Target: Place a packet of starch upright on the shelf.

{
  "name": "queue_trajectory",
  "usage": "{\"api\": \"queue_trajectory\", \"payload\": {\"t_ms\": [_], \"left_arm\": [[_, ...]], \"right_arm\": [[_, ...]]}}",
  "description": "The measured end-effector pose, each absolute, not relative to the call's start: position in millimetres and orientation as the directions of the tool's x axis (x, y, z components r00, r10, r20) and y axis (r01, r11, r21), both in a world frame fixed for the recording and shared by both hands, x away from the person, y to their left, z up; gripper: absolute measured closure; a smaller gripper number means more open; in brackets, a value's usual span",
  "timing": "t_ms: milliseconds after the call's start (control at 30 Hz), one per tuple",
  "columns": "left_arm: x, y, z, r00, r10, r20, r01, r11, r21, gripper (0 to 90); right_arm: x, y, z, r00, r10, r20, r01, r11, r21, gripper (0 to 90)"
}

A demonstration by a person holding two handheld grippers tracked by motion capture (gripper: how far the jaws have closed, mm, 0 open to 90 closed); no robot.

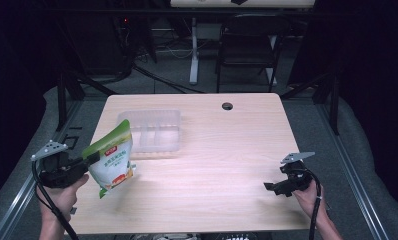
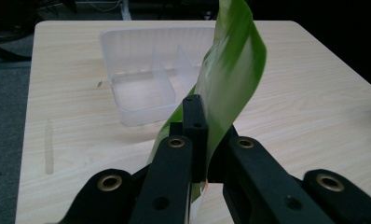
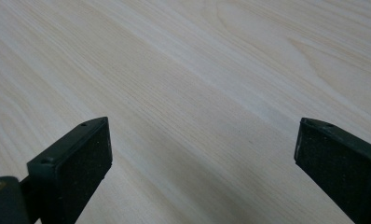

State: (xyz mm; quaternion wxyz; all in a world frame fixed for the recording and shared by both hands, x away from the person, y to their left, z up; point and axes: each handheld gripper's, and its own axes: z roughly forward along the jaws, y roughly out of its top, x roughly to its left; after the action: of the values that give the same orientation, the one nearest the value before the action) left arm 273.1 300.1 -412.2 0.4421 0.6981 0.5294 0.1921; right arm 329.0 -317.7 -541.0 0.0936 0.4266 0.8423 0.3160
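A green and white snack pouch (image 1: 111,157) hangs tilted above the table's left front area. My left gripper (image 1: 89,161) is shut on the pouch's left edge; in the left gripper view the pouch (image 2: 230,79) rises curved between the black jaws. Behind it lies a clear plastic divided tray (image 1: 154,131), also seen in the left gripper view as the tray (image 2: 141,74). My right gripper (image 1: 270,187) rests low at the table's right front, open, with bare wood between its pads (image 3: 76,163).
The wooden table (image 1: 212,150) has a round cable hole (image 1: 227,106) near its far edge. A dark chair (image 1: 249,45) and a white desk leg (image 1: 193,50) stand beyond the table.
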Motion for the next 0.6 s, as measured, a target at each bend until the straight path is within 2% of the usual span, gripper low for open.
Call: {"api": "queue_trajectory", "payload": {"t_ms": [600], "left_arm": [[288, 303, -388, 0.357, 0.918, -0.172, 0.533, -0.049, 0.844, 90.0]], "right_arm": [[328, -320, -539, -0.612, 0.782, 0.114, 0.665, 0.432, 0.609, 3.4]]}}
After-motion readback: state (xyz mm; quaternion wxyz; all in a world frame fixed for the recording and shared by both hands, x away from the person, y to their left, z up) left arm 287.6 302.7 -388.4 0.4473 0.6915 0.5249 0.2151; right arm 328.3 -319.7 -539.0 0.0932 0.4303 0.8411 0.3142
